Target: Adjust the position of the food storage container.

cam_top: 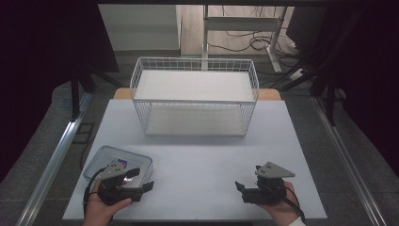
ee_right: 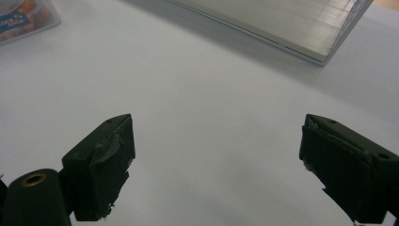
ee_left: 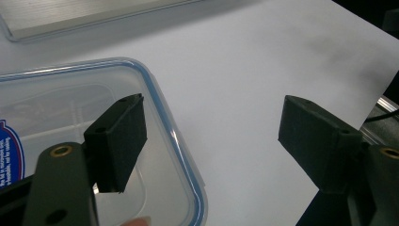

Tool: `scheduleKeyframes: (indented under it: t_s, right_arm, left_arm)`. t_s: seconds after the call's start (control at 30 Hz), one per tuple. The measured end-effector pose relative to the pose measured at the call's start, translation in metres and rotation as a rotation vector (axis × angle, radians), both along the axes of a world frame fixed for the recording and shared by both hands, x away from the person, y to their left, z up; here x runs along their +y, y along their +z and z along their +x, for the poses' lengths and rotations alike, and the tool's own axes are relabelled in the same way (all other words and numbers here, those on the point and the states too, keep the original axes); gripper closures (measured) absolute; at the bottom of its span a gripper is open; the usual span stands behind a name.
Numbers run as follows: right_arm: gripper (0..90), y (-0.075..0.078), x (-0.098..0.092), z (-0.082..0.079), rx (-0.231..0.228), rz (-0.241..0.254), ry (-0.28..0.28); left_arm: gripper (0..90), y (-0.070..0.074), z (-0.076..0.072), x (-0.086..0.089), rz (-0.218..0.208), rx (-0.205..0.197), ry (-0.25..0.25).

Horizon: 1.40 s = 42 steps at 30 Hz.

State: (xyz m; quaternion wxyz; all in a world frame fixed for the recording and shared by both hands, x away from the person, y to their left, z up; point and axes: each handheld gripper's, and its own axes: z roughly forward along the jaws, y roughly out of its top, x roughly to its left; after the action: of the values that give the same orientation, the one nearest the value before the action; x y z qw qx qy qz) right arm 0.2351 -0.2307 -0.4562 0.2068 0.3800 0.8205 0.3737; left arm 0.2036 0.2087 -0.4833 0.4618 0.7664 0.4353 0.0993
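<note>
1. Item in hand: a clear plastic container (cam_top: 120, 165) with a blue-edged lid and a printed label, lying flat at about 8 o'clock on the white counter (cam_top: 197, 160), close to the counter's left and near edges.
2. Left gripper (cam_top: 141, 180): held by the person's left hand just at the container's near right corner. In the left gripper view its jaws stand wide; one jaw hangs over the lid (ee_left: 94, 117), the other over bare counter, so the lid's rim lies between them, and neither pad presses on it.
3. Right gripper (cam_top: 241, 187): at about 4 o'clock, well apart from the container, low over bare counter. Its jaws stand wide with nothing between them.
4. Wire basket shelf (cam_top: 195, 96): white, two tiers, both tiers bare, standing at 12 o'clock on the far half of the counter.
5. Progress, as a judgement: the work looks barely begun. The container is not yet gripped or lifted; taking hold and moving it remain.
6. Edges: the container sits near the left edge and the near edge, so a careless nudge toward 8 o'clock could push it off.
7. Open room: the middle of the counter between grippers and shelf is bare, giving a free path toward 12 o'clock.
</note>
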Motion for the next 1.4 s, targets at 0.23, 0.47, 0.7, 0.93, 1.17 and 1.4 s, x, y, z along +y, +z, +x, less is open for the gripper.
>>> scheduleKeyframes:
  t_s: [0.23, 0.47, 0.7, 0.93, 1.17, 1.4]
  right_arm:
    - [12.4, -0.005, 0.002, 0.005, 0.016, -0.010, 0.006]
    - [13.8, -0.002, 0.004, -0.001, -0.010, -0.035, 0.010]
    - [14.8, -0.007, 0.003, 0.005, 0.001, -0.051, -0.001]
    - [14.8, -0.010, 0.001, 0.008, 0.013, -0.047, -0.007]
    - [15.2, -0.013, 0.005, 0.005, 0.018, -0.061, 0.009]
    - [15.5, -0.013, 0.006, 0.006, 0.018, -0.060, 0.008]
  left_arm:
    - [24.2, 0.004, -0.007, 0.005, -0.003, -0.015, 0.020]
    - [24.2, 0.007, -0.010, 0.008, -0.007, -0.028, 0.016]
    - [24.5, 0.008, -0.006, 0.015, -0.001, -0.022, 0.035]
    - [27.7, 0.017, -0.007, 0.025, 0.007, -0.035, 0.035]
    - [52.4, 0.025, -0.016, 0.039, 0.050, -0.024, 0.005]
    - [74.8, 0.017, -0.024, 0.035, 0.113, 0.021, -0.057]
